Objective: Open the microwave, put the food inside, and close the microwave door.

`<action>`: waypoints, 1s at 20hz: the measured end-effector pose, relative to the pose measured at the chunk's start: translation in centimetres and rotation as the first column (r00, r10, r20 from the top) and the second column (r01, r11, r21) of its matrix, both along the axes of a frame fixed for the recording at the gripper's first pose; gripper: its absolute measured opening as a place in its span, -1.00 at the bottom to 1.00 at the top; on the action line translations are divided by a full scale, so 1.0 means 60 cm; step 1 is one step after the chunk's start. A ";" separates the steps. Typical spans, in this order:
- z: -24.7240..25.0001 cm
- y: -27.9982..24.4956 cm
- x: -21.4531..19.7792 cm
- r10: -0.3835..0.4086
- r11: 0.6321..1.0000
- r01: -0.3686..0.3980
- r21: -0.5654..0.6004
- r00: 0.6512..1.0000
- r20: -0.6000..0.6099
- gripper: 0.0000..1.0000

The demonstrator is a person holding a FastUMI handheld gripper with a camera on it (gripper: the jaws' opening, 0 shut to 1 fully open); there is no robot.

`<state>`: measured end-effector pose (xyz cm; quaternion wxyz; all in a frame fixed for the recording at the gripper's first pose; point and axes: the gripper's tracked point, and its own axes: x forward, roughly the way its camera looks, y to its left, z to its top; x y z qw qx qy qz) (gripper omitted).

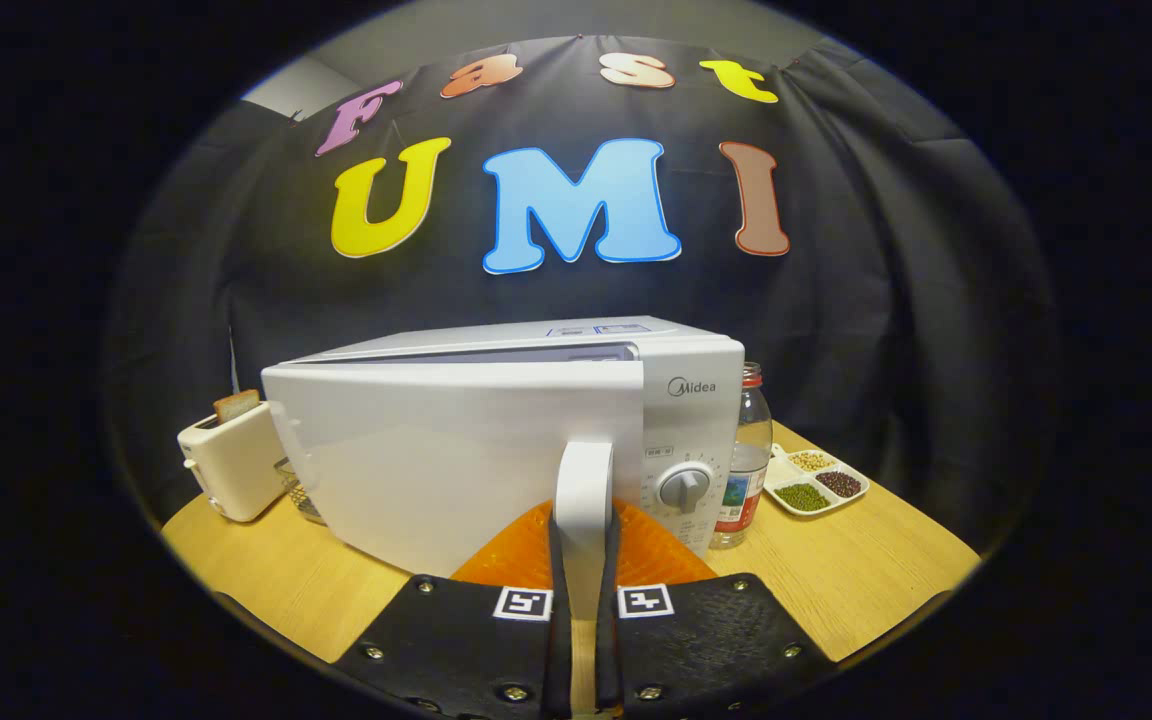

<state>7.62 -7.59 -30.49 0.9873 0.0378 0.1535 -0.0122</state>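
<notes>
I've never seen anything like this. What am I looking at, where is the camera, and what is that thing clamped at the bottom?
The camera rides on a hand-held gripper and looks forward along its two fingers. Those fingers are closed on the door handle of a white microwave, whose door stands slightly ajar. Around it on the wooden table: a toaster holding a slice of bread on one side, a plastic bottle and a divided tray of beans on the other.
</notes>
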 end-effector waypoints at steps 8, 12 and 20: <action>0.016 0.135 -0.169 0.250 0.968 -0.250 0.021 0.968 0.021 -0.82; 0.022 0.219 -0.231 0.351 0.935 -0.354 0.035 0.934 0.064 -0.82; 0.031 0.397 -0.300 0.206 0.977 -0.193 -0.089 0.962 0.181 -0.82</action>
